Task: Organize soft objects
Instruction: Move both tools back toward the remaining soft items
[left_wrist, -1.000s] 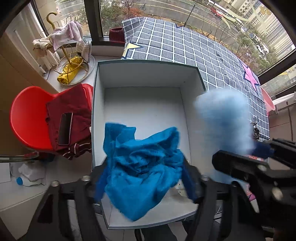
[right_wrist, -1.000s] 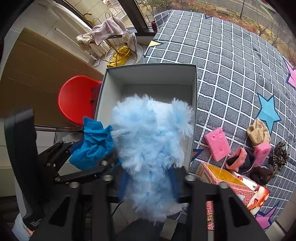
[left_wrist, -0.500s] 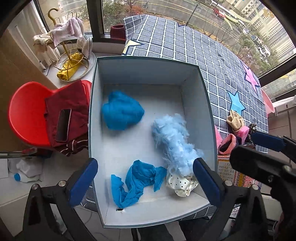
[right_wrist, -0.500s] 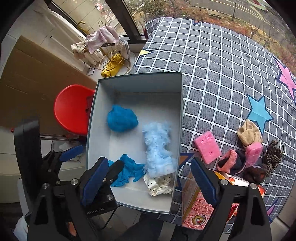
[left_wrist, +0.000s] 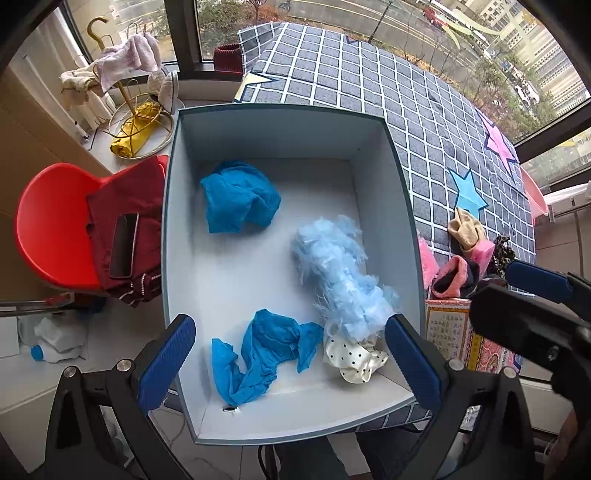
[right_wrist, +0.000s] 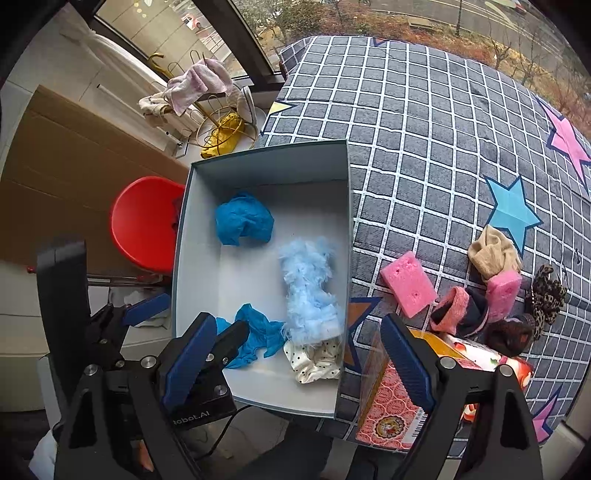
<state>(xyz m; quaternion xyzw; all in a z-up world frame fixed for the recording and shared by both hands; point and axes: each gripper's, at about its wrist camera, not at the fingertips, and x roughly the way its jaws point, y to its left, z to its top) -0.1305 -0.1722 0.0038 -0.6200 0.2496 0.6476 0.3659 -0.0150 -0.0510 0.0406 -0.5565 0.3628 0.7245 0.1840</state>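
A grey-blue box sits at the edge of a checked blanket. Inside it lie a crumpled blue cloth at the back, a second blue cloth at the front, a fluffy light-blue piece and a white dotted scrunchie. My left gripper hangs open over the box's near end, holding nothing. My right gripper is open too, over the box's right wall, empty. On the blanket lie two pink sponges, a beige sock and a pink-cuffed dark sock.
A patterned carton lies just right of the box, under my right finger. A leopard scrunchie lies by the socks. Left of the box stands a red chair with a maroon garment and a phone. A gold rack stands by the window.
Both grippers have opened wide. The blue cloth fell from the left one and the fluffy piece from the right one; both now lie in the box.
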